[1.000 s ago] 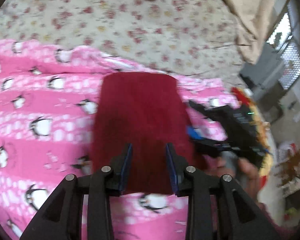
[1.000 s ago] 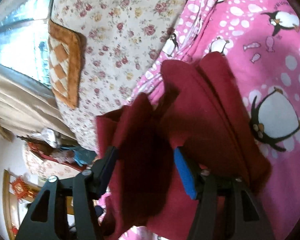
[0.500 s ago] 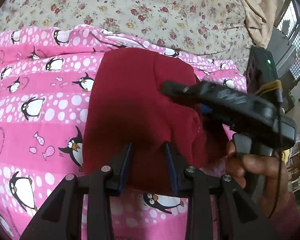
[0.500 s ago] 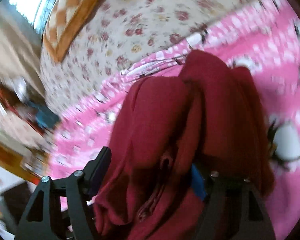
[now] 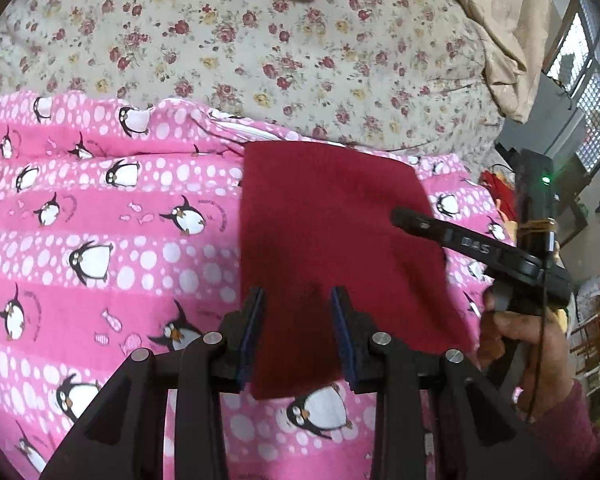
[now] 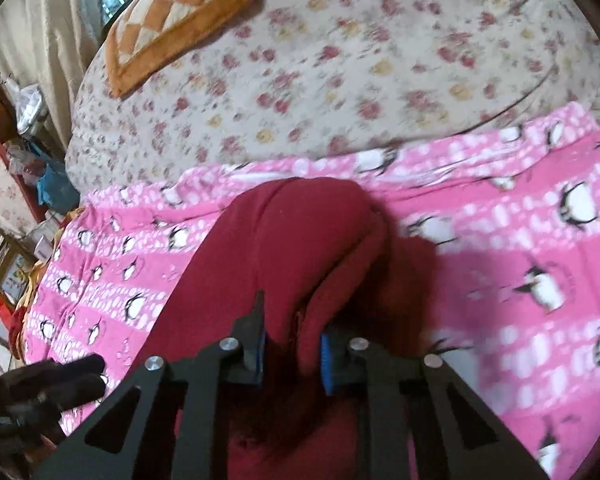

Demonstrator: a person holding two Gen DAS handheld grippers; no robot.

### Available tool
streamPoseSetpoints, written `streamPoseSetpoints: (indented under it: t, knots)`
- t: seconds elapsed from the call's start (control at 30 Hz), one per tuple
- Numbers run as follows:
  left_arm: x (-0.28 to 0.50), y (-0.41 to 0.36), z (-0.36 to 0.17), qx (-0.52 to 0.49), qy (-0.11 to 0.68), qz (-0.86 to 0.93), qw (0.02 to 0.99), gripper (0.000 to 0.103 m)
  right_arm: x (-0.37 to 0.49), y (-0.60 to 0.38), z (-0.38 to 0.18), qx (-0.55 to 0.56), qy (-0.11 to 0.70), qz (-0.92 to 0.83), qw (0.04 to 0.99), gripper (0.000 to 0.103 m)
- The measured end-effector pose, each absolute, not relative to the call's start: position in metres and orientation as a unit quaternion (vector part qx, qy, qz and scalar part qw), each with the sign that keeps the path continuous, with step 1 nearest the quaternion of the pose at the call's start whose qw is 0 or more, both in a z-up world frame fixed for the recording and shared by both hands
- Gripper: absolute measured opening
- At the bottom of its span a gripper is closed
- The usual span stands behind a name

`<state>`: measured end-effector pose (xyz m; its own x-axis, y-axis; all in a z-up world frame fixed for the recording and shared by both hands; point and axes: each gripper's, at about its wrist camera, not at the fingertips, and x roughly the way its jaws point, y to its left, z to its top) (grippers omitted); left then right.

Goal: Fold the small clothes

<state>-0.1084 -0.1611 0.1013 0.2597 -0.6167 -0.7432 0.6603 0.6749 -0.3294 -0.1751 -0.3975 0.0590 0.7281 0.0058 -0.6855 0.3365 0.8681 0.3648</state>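
Observation:
A dark red garment [image 5: 332,216] lies folded in a rectangle on the pink penguin blanket [image 5: 100,240]. My left gripper [image 5: 298,332] sits at its near edge, the cloth running between the narrow-set jaws, and the cloth stays with them. At the garment's right edge a hand [image 5: 520,340] holds my right gripper [image 5: 404,218]. In the right wrist view that gripper [image 6: 292,350] has its jaws closing on a raised fold of the red garment [image 6: 300,240], with the blue pads [image 6: 326,356] against the cloth. The left gripper [image 6: 52,380] shows as a dark blur at lower left.
A floral quilt [image 5: 300,60] covers the bed beyond the blanket, with an orange checked cushion [image 6: 180,20] at its far end. A beige curtain [image 5: 500,20] and a window hang at the right. Shelves with clutter [image 6: 28,140] stand beside the bed.
The right gripper has rolled upright and risen, and its jaws have narrowed onto a fold of the red cloth. In the left view it moved from across the garment to its right edge.

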Motion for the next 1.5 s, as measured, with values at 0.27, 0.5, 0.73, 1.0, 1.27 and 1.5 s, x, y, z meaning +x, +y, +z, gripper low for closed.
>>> streamPoseSetpoints:
  t: [0.27, 0.5, 0.73, 1.0, 1.27, 1.5]
  knots:
    - [-0.115, -0.208, 0.059, 0.094, 0.481, -0.385, 0.782, 0.012, -0.169, -0.418, 0.026, 0.229, 0.402, -0.110, 0.880, 0.020]
    - [-0.124, -0.212, 0.055, 0.119, 0.465, -0.371, 0.795, 0.012, -0.177, -0.419, 0.028, 0.271, 0.392, -0.112, 0.872, 0.033]
    - [-0.122, -0.210, 0.054, 0.111, 0.469, -0.370, 0.794, 0.012, -0.209, -0.395, 0.060, 0.263, 0.367, -0.107, 0.886, 0.054]
    - [-0.125, -0.211, 0.053, 0.114, 0.468, -0.364, 0.797, 0.012, -0.221, -0.378, 0.064, 0.269, 0.373, -0.079, 0.884, 0.054]
    - [-0.118, -0.196, 0.072, 0.085, 0.473, -0.382, 0.790, 0.012, -0.232, -0.373, 0.052, 0.220, 0.393, -0.085, 0.889, 0.017]
    - [-0.096, -0.203, 0.073, 0.066, 0.481, -0.378, 0.788, 0.012, -0.246, -0.373, 0.036, 0.214, 0.401, -0.096, 0.885, 0.016]
